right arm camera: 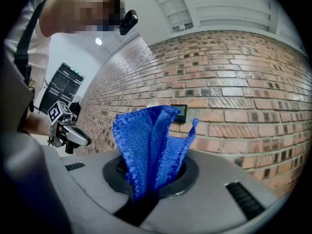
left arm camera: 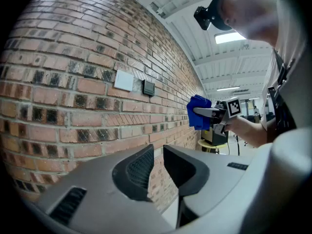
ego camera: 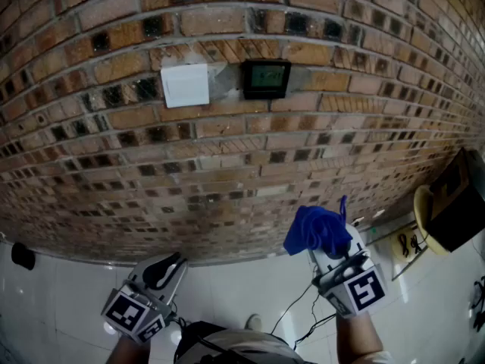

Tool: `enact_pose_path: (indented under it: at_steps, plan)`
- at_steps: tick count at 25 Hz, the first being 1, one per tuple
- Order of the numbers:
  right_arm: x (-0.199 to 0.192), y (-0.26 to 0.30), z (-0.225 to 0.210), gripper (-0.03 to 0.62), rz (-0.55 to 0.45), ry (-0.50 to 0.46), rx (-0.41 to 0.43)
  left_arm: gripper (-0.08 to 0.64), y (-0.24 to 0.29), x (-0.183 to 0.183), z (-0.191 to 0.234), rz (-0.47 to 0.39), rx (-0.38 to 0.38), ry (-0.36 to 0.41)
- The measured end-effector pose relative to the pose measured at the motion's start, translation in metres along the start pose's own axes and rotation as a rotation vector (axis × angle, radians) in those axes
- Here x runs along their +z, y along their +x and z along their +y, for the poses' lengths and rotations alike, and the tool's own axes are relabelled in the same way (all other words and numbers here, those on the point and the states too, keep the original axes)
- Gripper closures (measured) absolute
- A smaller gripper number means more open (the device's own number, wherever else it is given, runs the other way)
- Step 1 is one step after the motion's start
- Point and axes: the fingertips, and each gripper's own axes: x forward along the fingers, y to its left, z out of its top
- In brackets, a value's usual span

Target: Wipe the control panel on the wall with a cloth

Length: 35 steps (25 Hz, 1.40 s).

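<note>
My right gripper is held low, jaws pinching a bunched blue cloth. My left gripper has jaws slightly parted, empty. Farther up the brick wall, the dark control panel lies above-left of the cloth, well apart.

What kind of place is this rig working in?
Probably a workshop or industrial hall, indoors: a bare brick wall carrying a control panel, a ribbed ceiling with a strip light, and a glossy white floor.
</note>
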Motion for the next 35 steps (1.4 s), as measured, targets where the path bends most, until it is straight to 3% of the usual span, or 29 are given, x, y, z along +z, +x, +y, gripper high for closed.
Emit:
enact_pose_path:
  at_steps: [6, 12, 18, 23, 28, 32, 35]
  plan:
    - [0.025, 0.037, -0.049, 0.503, -0.098, -0.063, 0.008, 0.509, 0.032, 0.012, -0.017, -0.012, 0.002, -0.013]
    - [0.066, 0.111, -0.05, 0.504, -0.185, -0.153, 0.032, 0.509, 0.039, 0.021, 0.011, -0.023, 0.007, 0.008]
    - [0.092, 0.184, -0.052, 0.503, -0.153, -0.245, -0.019, 0.509, 0.046, 0.018, 0.037, -0.031, -0.027, 0.019]
    - [0.114, 0.227, -0.052, 0.503, -0.187, -0.318, -0.018, 0.509, 0.048, 0.016, 0.05, -0.057, 0.001, 0.013]
    - [0.126, 0.224, -0.074, 0.503, -0.206, -0.338, -0.028, 0.509, 0.056, 0.012, 0.05, -0.061, 0.042, -0.035]
    - [0.129, 0.196, -0.124, 0.503, -0.217, -0.407, -0.083, 0.509, 0.067, 0.011, 0.04, -0.067, 0.054, -0.051]
    - [0.118, 0.174, -0.166, 0.503, -0.187, -0.379, -0.147, 0.509, 0.076, 0.012, 0.027, -0.066, 0.057, -0.061]
